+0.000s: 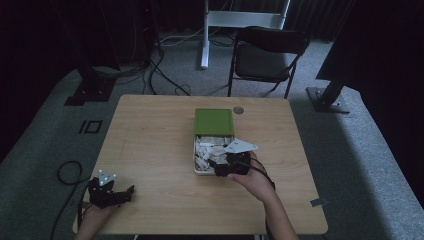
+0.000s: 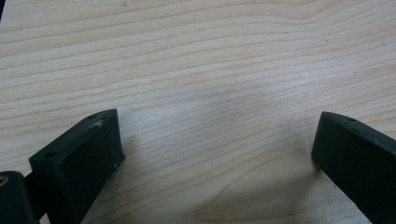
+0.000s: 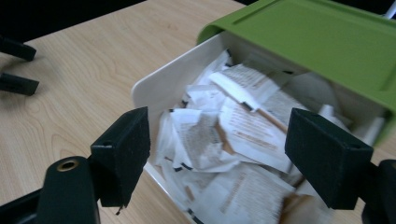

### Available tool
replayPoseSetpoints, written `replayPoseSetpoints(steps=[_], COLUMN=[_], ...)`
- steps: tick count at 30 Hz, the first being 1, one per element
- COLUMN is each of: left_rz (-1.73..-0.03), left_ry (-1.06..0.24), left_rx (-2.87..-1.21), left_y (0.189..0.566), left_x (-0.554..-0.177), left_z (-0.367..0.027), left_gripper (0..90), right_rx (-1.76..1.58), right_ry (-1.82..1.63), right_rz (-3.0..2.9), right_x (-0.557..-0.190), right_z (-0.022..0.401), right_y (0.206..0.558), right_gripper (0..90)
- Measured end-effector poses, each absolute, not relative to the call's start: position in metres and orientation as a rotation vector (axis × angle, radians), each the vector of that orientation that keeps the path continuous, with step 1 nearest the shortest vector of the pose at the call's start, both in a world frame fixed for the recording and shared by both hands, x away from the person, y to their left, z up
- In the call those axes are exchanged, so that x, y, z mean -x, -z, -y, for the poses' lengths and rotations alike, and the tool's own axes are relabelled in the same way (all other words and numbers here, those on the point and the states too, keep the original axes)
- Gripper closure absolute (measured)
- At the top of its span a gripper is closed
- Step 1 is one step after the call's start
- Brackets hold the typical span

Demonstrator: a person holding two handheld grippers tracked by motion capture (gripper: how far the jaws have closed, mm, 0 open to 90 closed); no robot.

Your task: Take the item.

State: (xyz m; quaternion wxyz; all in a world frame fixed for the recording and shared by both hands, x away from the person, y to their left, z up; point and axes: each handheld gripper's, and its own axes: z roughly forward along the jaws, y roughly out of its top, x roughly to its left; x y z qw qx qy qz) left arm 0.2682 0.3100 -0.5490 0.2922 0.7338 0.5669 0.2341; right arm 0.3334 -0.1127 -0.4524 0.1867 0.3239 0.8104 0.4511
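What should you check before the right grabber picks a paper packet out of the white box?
1. Box open: ok, the green lid is slid back and the near half is uncovered.
2. Packets within reach: ok, a loose pile lies just ahead of the jaws.
3. Right gripper open: ok, jaws stand wide with nothing between them.
4. One packet singled out: not ok, they overlap in a heap.
5. Left gripper out of the way: ok, open over bare table, far from the box.
6. Box held steady: cannot tell, nothing braces it.
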Motion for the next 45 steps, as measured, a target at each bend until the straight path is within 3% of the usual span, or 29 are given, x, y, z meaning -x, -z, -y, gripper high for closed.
replayPoseSetpoints(steps=[25,31,33,40,45], left_rz=[-1.511,-1.511,-1.511,-1.510,-1.511], left_ry=[-0.623,-0.623,-0.623,-0.623,-0.623], left_rx=[-1.956,-1.956,-1.956,-1.957,-1.956], left_y=[0.549,0.549,0.549,0.549,0.549], left_x=[-0.268,-0.268,-0.268,-0.268,-0.268], left_z=[-0.310,-0.310,-0.310,-0.310,-0.310], left_gripper=[2.7,2.7,2.7,2.7,2.7], right_rx=[-0.924,-0.941,-0.937,-0.985,-0.967], right_ry=[-1.145,-1.124,-1.115,-1.153,-1.208], right_rz=[-2.261,-2.243,-2.251,-2.270,-2.272], right_x=[-0.339,-0.341,-0.342,-0.343,-0.341], right_z=[0.082,0.082,0.083,0.086,0.090], right_y=[0.487,0.491,0.492,0.491,0.482], right_gripper=[40.8,52.8,60.7,72.2,74.2])
